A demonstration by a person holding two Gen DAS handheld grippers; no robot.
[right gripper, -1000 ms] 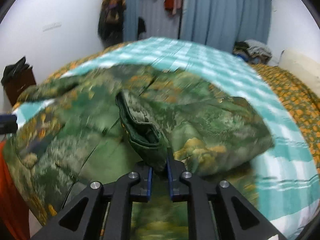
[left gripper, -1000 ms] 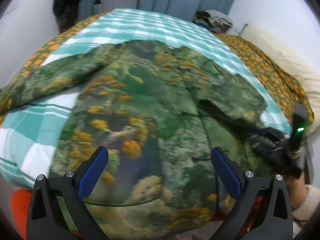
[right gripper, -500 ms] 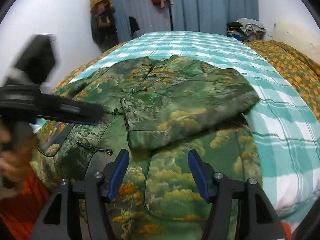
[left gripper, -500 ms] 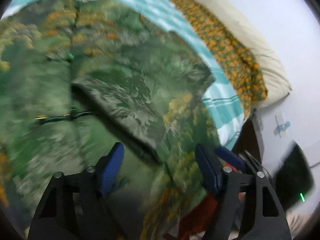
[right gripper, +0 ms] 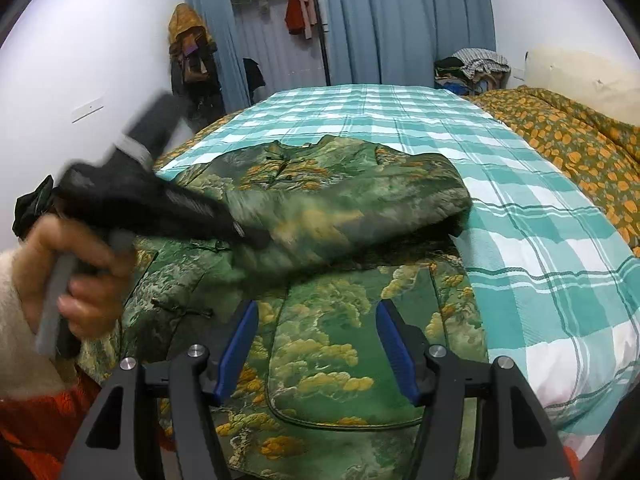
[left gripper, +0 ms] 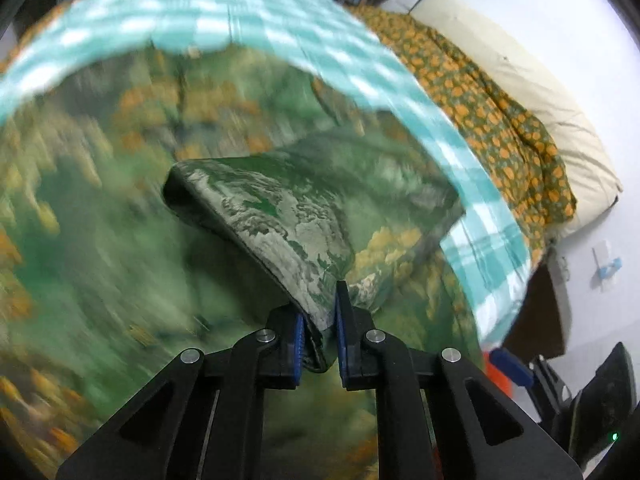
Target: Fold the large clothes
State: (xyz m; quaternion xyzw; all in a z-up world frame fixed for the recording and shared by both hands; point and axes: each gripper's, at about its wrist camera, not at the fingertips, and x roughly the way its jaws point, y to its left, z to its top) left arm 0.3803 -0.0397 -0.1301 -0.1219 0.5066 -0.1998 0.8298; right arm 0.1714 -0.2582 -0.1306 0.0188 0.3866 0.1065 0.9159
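The left tongs (left gripper: 318, 334) are clenched on the sleeve (left gripper: 288, 224) of a green and orange patterned jacket (right gripper: 332, 320). The sleeve cuff edge sits pinched between the blue pads (left gripper: 298, 336), and the sleeve runs forward from the tips, lifted off the jacket body. The surroundings in the left wrist view are motion-blurred.

The right tongs (right gripper: 316, 344) are released, jaws spread wide, holding nothing. The jacket hem lies directly below and ahead of their tips. The jacket is spread on a teal checked bedspread (right gripper: 540, 240), which extends ahead and to the right of the right tongs. The hand (right gripper: 68, 276) gripping the left tongs appears at the left of the right wrist view.
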